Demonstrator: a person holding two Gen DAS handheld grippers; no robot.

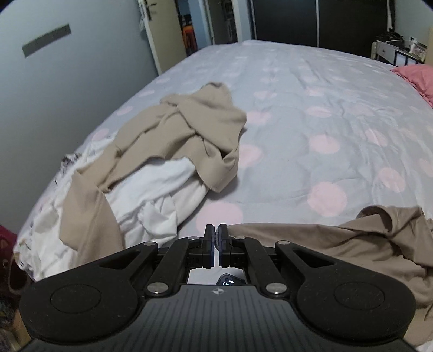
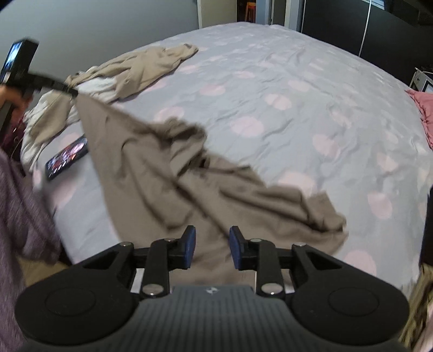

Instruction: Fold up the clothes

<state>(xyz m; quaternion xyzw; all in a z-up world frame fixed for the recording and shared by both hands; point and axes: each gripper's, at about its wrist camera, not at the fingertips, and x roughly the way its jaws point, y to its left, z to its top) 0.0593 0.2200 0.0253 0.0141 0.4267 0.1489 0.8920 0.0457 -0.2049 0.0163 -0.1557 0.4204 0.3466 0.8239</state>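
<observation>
Beige garment [image 2: 173, 173] hangs pinched in the left gripper [image 1: 216, 238]; right gripper [image 2: 212, 247] gapes above it, empty.

Bed [image 1: 311, 89] with grey, pink-dotted cover fills room. Pale grey wall [image 1: 67, 81] left, open door [image 1: 165, 35] behind, dark wardrobe [image 1: 338, 21] at far end.

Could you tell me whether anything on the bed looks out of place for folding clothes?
Yes: a lit phone lies on the bedspread beside the lifted beige garment, where cloth could cover or drag it.
</observation>
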